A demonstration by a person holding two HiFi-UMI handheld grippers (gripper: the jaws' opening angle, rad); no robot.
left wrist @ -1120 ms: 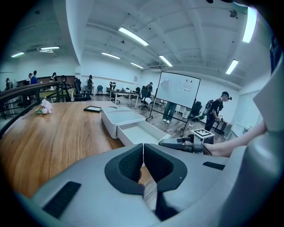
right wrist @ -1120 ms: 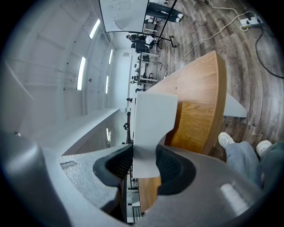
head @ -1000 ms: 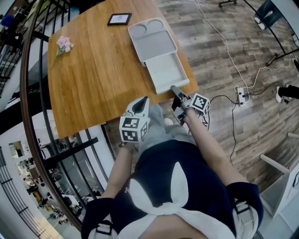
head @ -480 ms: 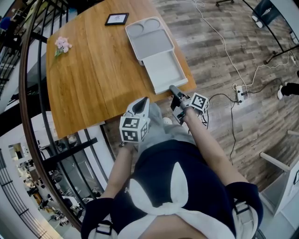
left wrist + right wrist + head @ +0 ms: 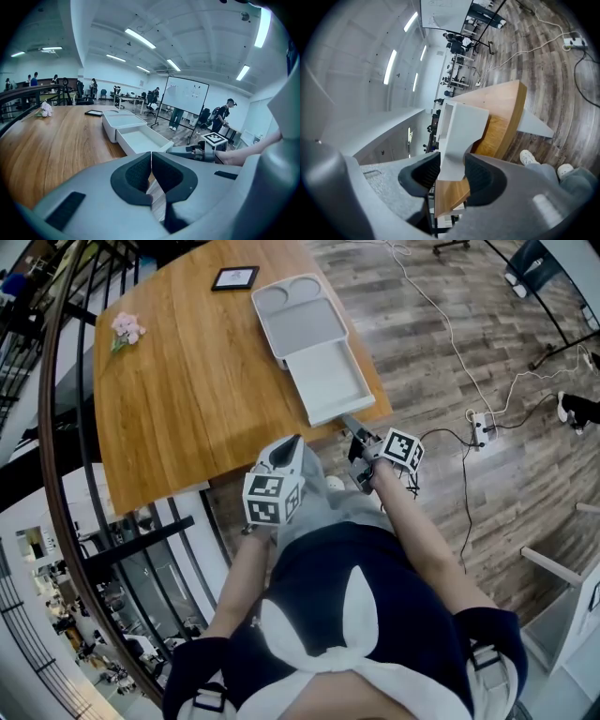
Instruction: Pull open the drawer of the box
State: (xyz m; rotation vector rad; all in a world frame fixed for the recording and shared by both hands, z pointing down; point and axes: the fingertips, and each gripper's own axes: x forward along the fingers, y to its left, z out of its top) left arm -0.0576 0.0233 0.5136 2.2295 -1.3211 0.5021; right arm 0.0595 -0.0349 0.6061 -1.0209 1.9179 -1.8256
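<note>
**Head view.** Shows the box (image 5: 302, 315) on the right part of the wooden table (image 5: 187, 399), with the drawer (image 5: 328, 379) standing open toward the table's near edge. Puts the right gripper (image 5: 350, 425) at the drawer's front wall, over the table edge. Puts the left gripper (image 5: 289, 446) just beside the near edge, apart from the box. Also shows a black frame (image 5: 234, 277) beside the box's far end and a pink flower (image 5: 126, 328) near the far left corner.

**Left gripper view.** Shows the jaws clenched pad against pad, with nothing between them. Places the open drawer (image 5: 140, 139) ahead and the right gripper (image 5: 190, 152) at its front.

**Right gripper view.** Shows the jaws clamped on the drawer's (image 5: 459, 136) white front wall, one pad on each face, with the table (image 5: 506, 117) behind.
</note>
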